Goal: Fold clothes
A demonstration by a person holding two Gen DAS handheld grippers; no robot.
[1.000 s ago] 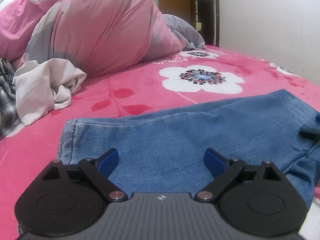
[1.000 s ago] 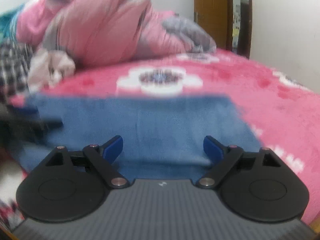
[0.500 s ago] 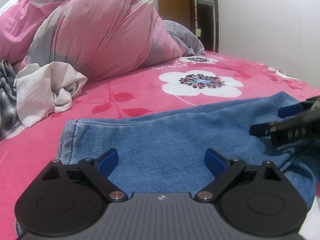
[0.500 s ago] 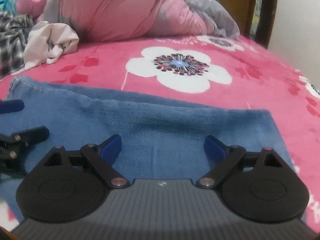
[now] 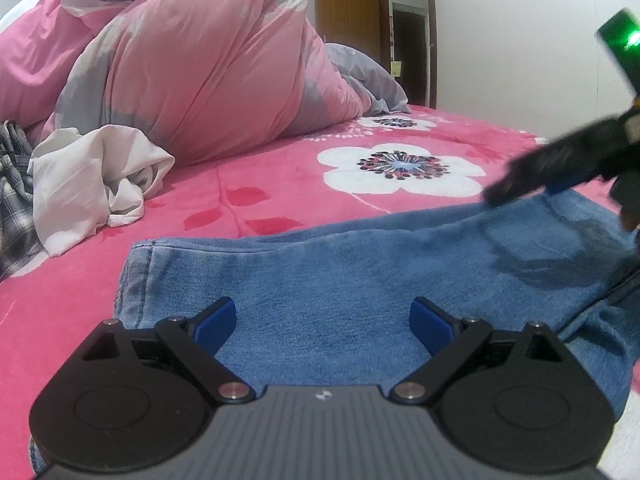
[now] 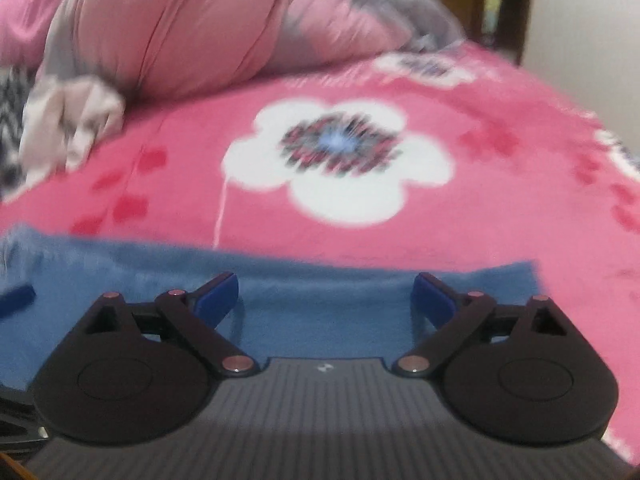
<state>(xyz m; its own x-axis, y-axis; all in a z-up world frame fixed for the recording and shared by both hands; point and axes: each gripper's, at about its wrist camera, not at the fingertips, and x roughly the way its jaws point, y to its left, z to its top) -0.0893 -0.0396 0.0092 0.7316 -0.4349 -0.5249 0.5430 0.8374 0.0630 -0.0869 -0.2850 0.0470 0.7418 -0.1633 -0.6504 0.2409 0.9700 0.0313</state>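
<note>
Blue jeans [image 5: 360,276] lie flat across the pink flowered bedspread [image 5: 280,184], hem end at the left. My left gripper [image 5: 323,320] hovers open over the jeans near that end, nothing between its blue pads. In the right wrist view the jeans [image 6: 320,300] show as a blurred blue band. My right gripper [image 6: 326,296] is over their far edge with its jaws opening and nothing between them. The right gripper's dark fingers [image 5: 532,172] also show in the left wrist view, above the jeans' right part.
A crumpled white garment [image 5: 92,184] and a plaid garment [image 5: 12,200] lie at the left of the bed. A big pink and grey duvet [image 5: 200,60] is heaped behind them. A wooden door [image 5: 352,28] and a white wall stand beyond.
The right gripper has come into the left wrist view and risen toward the upper right. Its own view has swung toward the jeans' far edge. The left gripper has held still.
</note>
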